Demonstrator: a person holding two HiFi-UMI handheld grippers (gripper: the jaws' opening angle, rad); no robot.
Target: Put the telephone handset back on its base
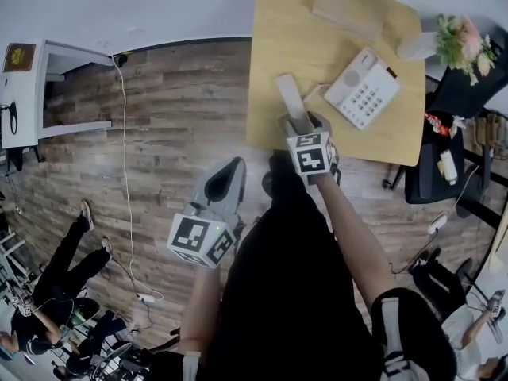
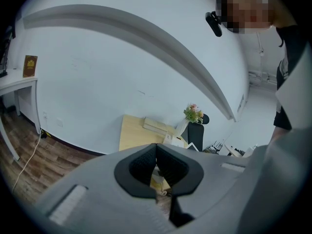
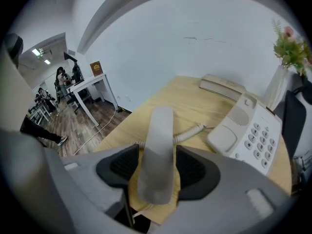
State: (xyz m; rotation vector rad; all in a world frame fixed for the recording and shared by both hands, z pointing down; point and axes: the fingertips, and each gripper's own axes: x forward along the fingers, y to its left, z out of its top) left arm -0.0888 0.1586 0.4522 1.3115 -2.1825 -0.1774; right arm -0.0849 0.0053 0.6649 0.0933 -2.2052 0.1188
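We see the handset (image 1: 289, 94) lying off its base (image 1: 363, 88), on the near part of the desk (image 1: 278, 22), with its long axis running toward 12 o'clock in the head view. The base sits at about 2 o'clock from the handset, well apart from it, keypad up. In the right gripper view a coiled cord (image 3: 187, 133) runs across the wood from the handset toward the base.

Our right gripper (image 1: 299, 122) points steeply down over the desk's near edge. Its jaws are spread wide with the near end of the handset between them. We see a thin gap on each side, so the pads do not look to be pressing on it.

Our left gripper (image 1: 232, 167) hangs at about 7 o'clock from the right one, over the wooden floor (image 1: 175, 109). Its jaws are pressed together at the tips, with nothing between them.

A bunch of flowers (image 1: 464, 42) stands at the desk's far corner, at 2 o'clock from the base.
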